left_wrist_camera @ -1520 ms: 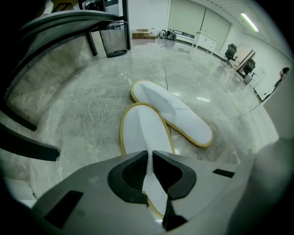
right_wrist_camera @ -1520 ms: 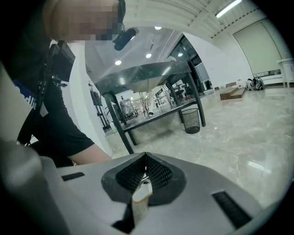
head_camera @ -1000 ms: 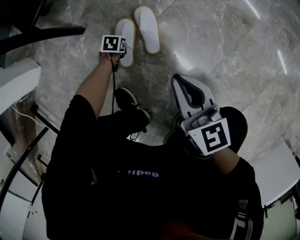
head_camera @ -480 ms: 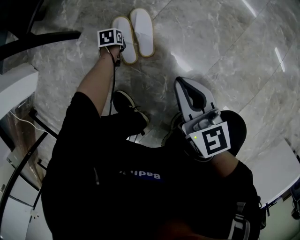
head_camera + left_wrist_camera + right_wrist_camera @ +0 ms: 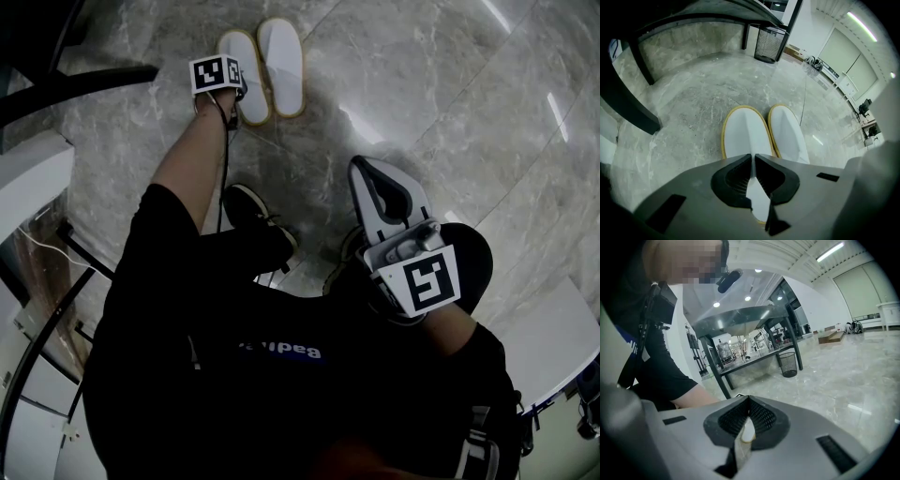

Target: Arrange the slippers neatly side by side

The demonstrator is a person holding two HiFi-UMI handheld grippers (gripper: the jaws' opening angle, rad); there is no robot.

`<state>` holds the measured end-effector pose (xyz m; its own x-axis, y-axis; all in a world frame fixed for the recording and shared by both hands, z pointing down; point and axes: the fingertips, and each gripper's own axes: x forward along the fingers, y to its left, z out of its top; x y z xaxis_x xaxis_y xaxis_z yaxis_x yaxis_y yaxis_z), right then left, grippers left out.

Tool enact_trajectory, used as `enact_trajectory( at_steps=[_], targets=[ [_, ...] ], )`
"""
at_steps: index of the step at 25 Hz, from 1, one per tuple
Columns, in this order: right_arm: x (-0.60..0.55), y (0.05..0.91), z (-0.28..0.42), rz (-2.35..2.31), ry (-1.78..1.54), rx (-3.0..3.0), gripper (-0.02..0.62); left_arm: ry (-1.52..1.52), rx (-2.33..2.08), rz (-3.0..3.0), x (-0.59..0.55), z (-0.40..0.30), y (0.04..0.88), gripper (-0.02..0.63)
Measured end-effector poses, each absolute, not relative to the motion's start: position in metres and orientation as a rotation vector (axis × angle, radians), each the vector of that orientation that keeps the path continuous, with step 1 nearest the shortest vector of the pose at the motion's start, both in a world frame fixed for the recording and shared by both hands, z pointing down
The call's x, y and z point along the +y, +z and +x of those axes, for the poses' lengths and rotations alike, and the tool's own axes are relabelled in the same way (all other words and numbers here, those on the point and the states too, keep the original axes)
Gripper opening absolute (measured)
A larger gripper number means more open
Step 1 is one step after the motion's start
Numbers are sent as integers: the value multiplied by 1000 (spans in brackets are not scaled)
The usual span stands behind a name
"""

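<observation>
Reaching across the grey marble floor [image 5: 431, 103] in the head view, the left gripper [image 5: 238, 94] meets the white, yellow-trimmed left slipper [image 5: 246, 58], which lies just beside its matching right slipper [image 5: 283, 64]. The left gripper view shows the jaws clamped, apparently on that slipper's heel edge. The right gripper view shows the right gripper [image 5: 749, 400] closed and empty.

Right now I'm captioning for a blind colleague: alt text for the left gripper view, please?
The jaws of the left gripper pinch the near end of the left-hand slipper, white with yellow trim, which lies side by side with the right-hand slipper on a grey marble floor. A dark table frame and a mesh bin stand beyond.
</observation>
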<state>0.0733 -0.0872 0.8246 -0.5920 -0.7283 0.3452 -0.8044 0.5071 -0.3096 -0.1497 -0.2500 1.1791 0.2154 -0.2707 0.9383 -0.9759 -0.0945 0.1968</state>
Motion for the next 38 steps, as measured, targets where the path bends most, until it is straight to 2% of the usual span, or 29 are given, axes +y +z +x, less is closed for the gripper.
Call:
enact_trajectory(
  at_steps=[8, 14, 21, 28, 38],
  targets=[
    [-90, 823, 75, 1366, 623, -2558, -2, 976, -1188, 1622, -250, -142, 1180, 18],
    [-92, 820, 73, 1375, 608, -2563, 0, 1005, -1176, 1668, -249, -140, 1171, 111],
    [-94, 809, 47, 1333, 621, -2558, 0, 1128, -1155, 1789, -249, -151, 1139, 117],
    [-83, 743, 21, 1282, 699, -2510, 0, 1243, -1067, 1919, -237, -140, 1045, 117],
    [-40, 565, 24, 1214, 689, -2438, 0, 1379, -948, 1946, -152, -162, 872, 117]
  ],
)
